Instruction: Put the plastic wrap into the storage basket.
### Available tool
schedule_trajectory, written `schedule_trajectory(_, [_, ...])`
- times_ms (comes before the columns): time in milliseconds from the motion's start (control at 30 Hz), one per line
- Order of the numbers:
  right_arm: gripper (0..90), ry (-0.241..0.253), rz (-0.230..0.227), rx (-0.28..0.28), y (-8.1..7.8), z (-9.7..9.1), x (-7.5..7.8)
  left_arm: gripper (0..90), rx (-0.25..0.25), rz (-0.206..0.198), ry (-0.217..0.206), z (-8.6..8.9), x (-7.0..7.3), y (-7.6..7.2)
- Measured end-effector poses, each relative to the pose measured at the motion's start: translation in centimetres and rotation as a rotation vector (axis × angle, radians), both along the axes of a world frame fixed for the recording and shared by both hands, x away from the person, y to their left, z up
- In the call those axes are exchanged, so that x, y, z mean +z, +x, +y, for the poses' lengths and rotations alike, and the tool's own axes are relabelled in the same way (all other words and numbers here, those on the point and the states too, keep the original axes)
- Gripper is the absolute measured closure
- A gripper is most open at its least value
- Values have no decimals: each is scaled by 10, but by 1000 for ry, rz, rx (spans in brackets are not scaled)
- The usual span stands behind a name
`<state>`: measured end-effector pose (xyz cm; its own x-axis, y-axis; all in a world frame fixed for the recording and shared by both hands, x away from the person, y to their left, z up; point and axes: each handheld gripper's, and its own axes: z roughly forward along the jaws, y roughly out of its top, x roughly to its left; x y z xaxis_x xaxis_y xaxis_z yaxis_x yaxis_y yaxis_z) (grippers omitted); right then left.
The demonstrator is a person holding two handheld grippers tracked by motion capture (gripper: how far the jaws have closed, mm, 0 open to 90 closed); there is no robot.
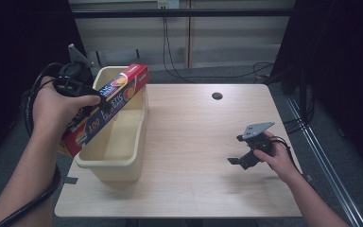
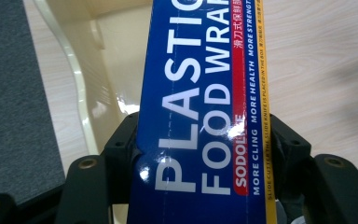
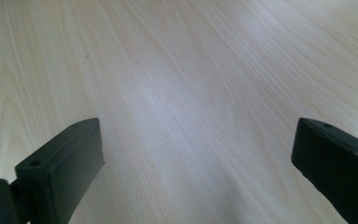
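the left claw (image 1: 94, 101) is clamped on the long blue and red plastic food wrap carton (image 1: 106, 108), tilted over the cream plastic bin (image 1: 133, 142) at frame left. next, i judge, lowering and releasing it inside. the right claw (image 1: 240, 161) rests agape, empty, on the pale wooden surface (image 1: 194, 142) at lower right.

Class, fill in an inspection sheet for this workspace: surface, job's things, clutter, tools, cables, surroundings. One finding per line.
Surface: pale wooden table, round cable hole near the far edge.
Job's things: long blue and red cardboard box of plastic food wrap, tilted above the cream plastic bin at the table's left.
Clutter: nothing seen.
Tools: left tool shut on the box; right tool open, with nothing between its jaws, low over the table.
Cables: black cable looping from the left tool; more on the floor behind.
Surroundings: grey floor, dark curtains at both sides.
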<state>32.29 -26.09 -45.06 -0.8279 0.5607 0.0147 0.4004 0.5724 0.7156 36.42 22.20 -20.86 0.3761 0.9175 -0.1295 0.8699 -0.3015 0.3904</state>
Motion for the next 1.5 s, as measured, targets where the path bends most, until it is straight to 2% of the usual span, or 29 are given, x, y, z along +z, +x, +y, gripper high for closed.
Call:
schedule_trajectory(167, [20,-2,-2,0,0,0,0,402,23,1,-13,4,0,0])
schedule_trajectory(467, [20,0,-6,2,0,0,1,401,80,-7,-1,10,-2,1])
schedule_trajectory(533, [20,4,-2,4,0,0,1,401,97,3,-10,11,-4,1])
schedule_trajectory(700, [20,4,-5,3,0,0,2,401,116,15,6,10,-10,2])
schedule_trajectory(1067, [20,2,-5,2,0,0,2,401,129,35,9,7,-21,7])
schedule_trajectory(1167, [20,5,-5,3,0,0,2,401,132,41,-5,6,-25,8])
schedule_trajectory(1500, [20,4,-6,5,0,-1,2,401,145,63,3,4,-36,12])
